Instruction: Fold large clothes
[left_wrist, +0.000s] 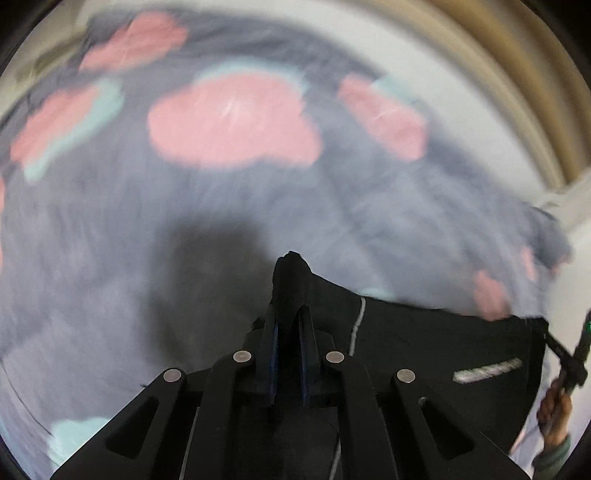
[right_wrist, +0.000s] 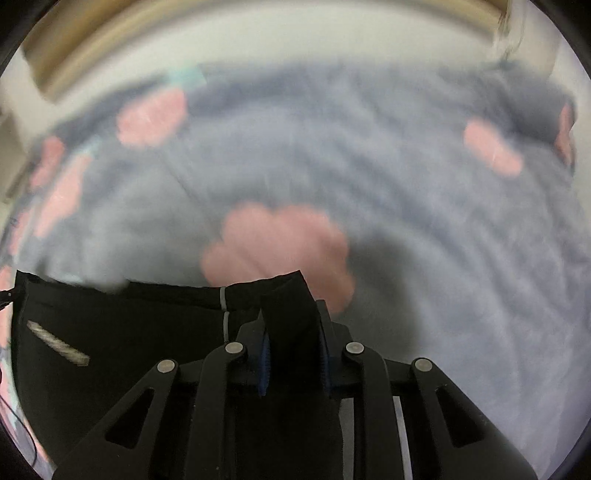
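Observation:
A black garment (left_wrist: 424, 343) with a thin white stripe and a small white label is held stretched between my two grippers above a bed. My left gripper (left_wrist: 290, 317) is shut on one corner of the black garment, with a fold of cloth sticking up between its fingers. My right gripper (right_wrist: 291, 332) is shut on the other corner of the black garment (right_wrist: 129, 339). In the left wrist view the right gripper (left_wrist: 569, 354) and the hand holding it show at the far right edge. Both views are motion-blurred.
A grey-blue blanket (left_wrist: 221, 229) with pink and mint cloud shapes covers the bed below; it also shows in the right wrist view (right_wrist: 406, 206). White sheet (left_wrist: 461, 122) and a tan headboard or wall edge (left_wrist: 509, 74) lie beyond the blanket.

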